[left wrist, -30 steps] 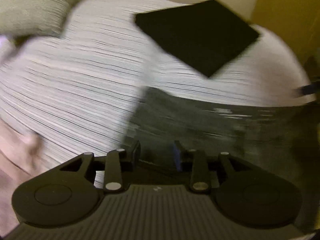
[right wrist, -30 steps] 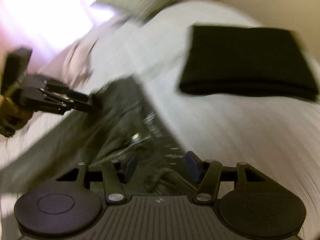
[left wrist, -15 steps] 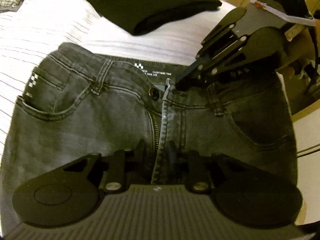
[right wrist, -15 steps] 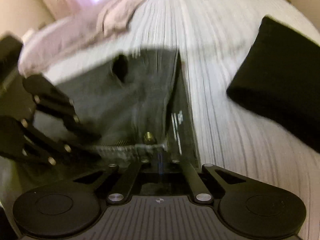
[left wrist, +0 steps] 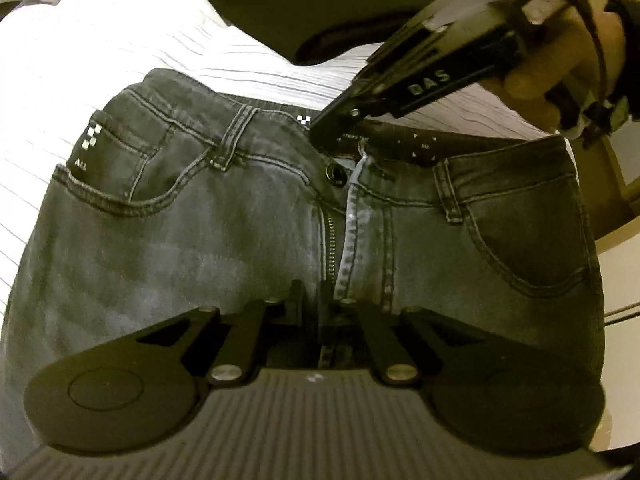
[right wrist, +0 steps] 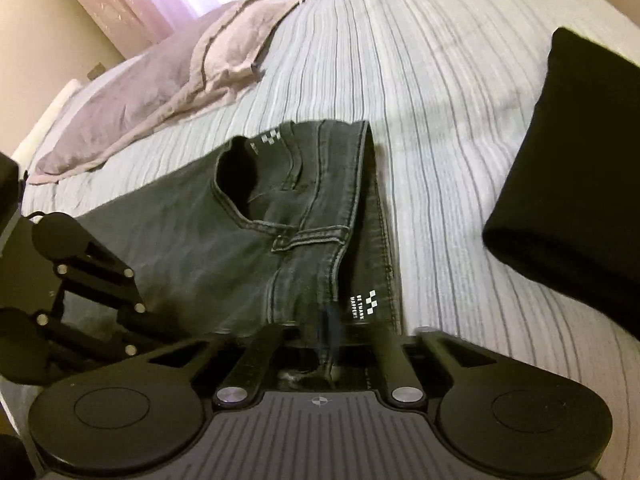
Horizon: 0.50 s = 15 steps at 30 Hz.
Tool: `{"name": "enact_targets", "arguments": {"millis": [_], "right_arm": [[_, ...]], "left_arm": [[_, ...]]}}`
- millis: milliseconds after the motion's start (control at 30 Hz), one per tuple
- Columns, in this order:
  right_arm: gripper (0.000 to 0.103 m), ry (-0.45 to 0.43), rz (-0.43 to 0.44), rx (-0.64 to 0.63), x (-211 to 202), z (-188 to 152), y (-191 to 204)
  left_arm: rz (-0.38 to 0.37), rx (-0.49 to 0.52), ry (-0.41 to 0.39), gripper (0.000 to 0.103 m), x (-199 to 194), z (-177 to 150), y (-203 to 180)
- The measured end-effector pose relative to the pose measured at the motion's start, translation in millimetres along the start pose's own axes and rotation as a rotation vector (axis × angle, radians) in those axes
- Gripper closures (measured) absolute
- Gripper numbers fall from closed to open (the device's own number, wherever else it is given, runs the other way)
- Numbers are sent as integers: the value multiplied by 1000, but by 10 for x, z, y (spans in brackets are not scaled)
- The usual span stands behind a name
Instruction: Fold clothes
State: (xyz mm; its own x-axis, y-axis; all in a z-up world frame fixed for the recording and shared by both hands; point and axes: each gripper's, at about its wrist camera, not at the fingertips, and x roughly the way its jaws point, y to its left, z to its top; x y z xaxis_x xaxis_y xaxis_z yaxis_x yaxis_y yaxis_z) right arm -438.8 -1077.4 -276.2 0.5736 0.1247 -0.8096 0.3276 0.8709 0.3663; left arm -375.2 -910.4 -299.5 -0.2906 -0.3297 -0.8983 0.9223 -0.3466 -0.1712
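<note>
While both tongs pinch (fly, waistband) the jeans [left wrist: 200, 240] — flat.

A bed covered in a pale striped bedspread [right wrist: 440, 128] carries everything. Dark grey jeans [left wrist: 200, 220] lie flat on it, front up and fly open, directly ahead of the left jaws, with the waistband at the far end. Beyond the waistband, further ahead of those jaws, sits a folded black garment [left wrist: 312, 4]. From the right jaws, that garment lies off to the right, and a rumpled lilac sheet [right wrist: 168, 80] lies far ahead to the left
</note>
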Motion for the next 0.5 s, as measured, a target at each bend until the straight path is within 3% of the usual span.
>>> {"name": "enact_targets", "arguments": {"millis": [33, 200, 233, 333, 367, 500], "right_arm": [[45, 1, 8, 0, 14, 6, -3], [45, 21, 63, 43, 69, -43, -31], [51, 15, 75, 68, 85, -50, -51], [80, 1, 110, 160, 128, -83, -148], [95, 1, 114, 187, 125, -91, -187], [96, 21, 0, 56, -144, 57, -18]], "left_arm": [[-2, -1, -3, 101, 4, -9, -4], [-6, 20, -11, 101, -40, -71, -2], [-5, 25, -11, 101, -38, -74, -5], [-3, 37, -11, 101, -23, -77, -17], [-4, 37, -9, 101, -15, -76, -18], [-21, 50, -18, 101, -21, 10, -29]]}}
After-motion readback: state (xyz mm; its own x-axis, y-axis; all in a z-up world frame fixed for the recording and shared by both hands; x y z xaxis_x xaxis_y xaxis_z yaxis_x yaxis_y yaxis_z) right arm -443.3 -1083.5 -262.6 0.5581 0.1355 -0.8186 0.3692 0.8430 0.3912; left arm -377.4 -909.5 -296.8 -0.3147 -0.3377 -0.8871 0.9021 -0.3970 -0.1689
